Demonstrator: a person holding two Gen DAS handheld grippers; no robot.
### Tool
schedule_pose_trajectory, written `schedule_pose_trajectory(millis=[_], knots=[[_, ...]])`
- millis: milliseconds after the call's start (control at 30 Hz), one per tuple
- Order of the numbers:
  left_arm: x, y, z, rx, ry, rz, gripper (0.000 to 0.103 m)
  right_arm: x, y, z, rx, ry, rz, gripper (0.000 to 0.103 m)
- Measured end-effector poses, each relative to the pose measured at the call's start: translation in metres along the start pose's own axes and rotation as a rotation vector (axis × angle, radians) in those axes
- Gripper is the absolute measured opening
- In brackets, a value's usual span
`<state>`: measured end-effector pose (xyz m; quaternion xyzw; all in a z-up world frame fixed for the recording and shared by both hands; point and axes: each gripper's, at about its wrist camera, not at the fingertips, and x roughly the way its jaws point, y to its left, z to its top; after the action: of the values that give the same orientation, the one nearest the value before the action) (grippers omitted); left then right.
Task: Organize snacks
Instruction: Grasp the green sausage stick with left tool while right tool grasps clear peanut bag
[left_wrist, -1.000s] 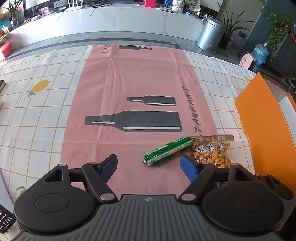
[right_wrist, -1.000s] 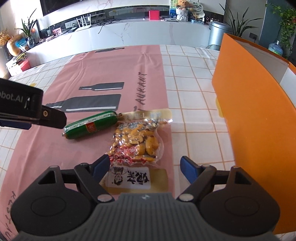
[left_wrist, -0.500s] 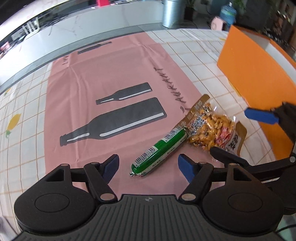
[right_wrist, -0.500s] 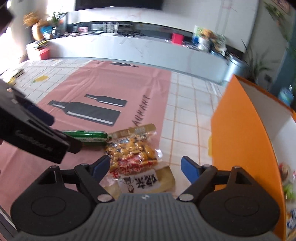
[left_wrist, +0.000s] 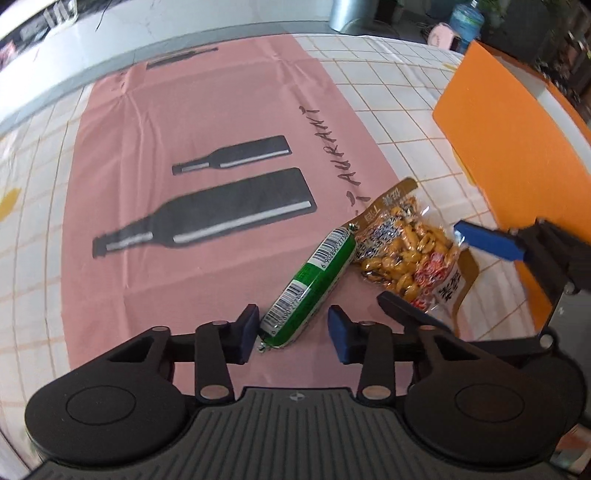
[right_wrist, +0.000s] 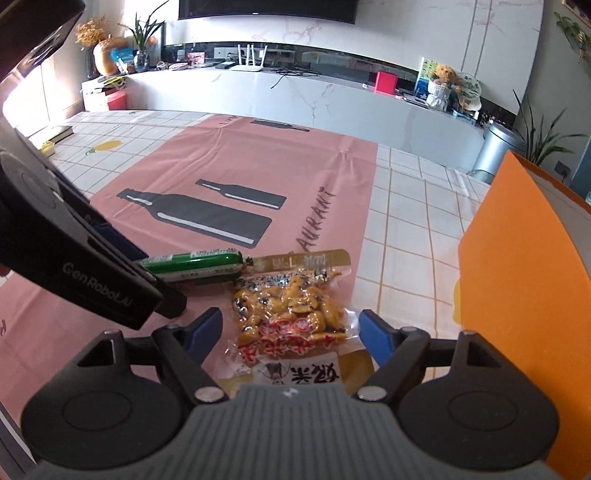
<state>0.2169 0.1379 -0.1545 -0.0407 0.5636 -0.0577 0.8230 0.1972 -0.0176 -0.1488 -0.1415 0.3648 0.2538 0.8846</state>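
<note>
A green sausage stick (left_wrist: 310, 284) lies on the pink mat, also seen in the right wrist view (right_wrist: 195, 264). My left gripper (left_wrist: 293, 332) is open with its fingers on either side of the sausage's near end, not clamped. A clear bag of yellow snacks (left_wrist: 406, 254) lies touching the sausage on its right. My right gripper (right_wrist: 291, 332) is open and straddles the near part of that bag (right_wrist: 291, 317). In the left wrist view the right gripper's blue fingertip (left_wrist: 484, 240) shows over the bag's right side.
An orange box (right_wrist: 517, 266) stands on the right, close to the snack bag; it also shows in the left wrist view (left_wrist: 509, 140). The pink mat (left_wrist: 192, 122) with black bottle prints covers the checked tablecloth. The left gripper's body (right_wrist: 74, 266) fills the left side of the right wrist view.
My left gripper has moved in and narrowed around the sausage's near end. My right gripper has come down over the snack bag. Neither snack has moved.
</note>
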Motion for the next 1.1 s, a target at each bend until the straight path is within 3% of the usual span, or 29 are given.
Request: schedule_pose_trajectory(millis=[67,167,633,800,1100], knots=[[-0.002,0.001,-0.003,-0.058,0.012,-0.043,0.039,-0.005,0.000,-0.003,0.016,0.008,0.007,0.075],[-0.003,-0.005,-0.007,-0.073,0.008,-0.047,0.039,-0.012,0.001,-0.010,0.032,0.020,0.013,0.076],[0.008,-0.029,-0.002,0.128,-0.094,0.049,0.051,0.006,-0.007,-0.011,0.084,0.038,0.031,0.080],[0.009,-0.029,-0.008,0.121,-0.140,0.066,0.051,0.005,-0.004,-0.013,0.068,0.036,0.021,0.077],[0.008,-0.038,-0.016,0.116,-0.181,0.068,0.034,-0.004,-0.008,-0.019,0.110,0.047,0.009,0.073]])
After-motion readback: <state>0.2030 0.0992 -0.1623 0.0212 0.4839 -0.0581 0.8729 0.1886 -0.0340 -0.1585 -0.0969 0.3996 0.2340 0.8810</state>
